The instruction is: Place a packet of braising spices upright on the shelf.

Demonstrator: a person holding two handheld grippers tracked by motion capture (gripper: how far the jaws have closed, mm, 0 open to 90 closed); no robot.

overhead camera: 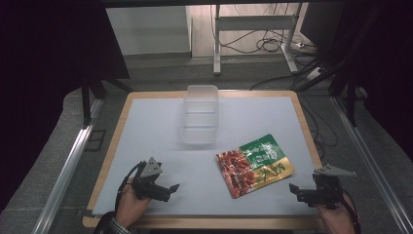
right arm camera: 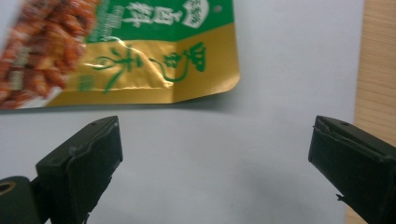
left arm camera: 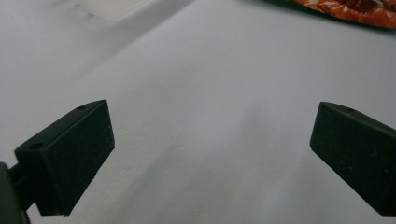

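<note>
A flat snack pouch [overhead camera: 254, 164], red, green and gold, lies on the pale mat right of centre. A clear plastic container [overhead camera: 200, 114] stands at the mat's middle back. My left gripper [overhead camera: 165, 191] rests near the front left, open, jaws pointing right toward the pouch with nothing between them. In the left gripper view its gap [left arm camera: 212, 149] frames bare mat, with the pouch's edge [left arm camera: 355, 11] at top right. My right gripper [overhead camera: 298, 191] sits at the front right, open and empty. In the right gripper view the pouch [right arm camera: 140, 51] lies just beyond the jaw gap [right arm camera: 215, 161].
The mat [overhead camera: 156, 122] covers a wooden table whose bare rim [overhead camera: 306, 122] shows on the right and in the right gripper view [right arm camera: 378, 60]. Metal frame rails run along both sides. Cables lie on the floor behind the table.
</note>
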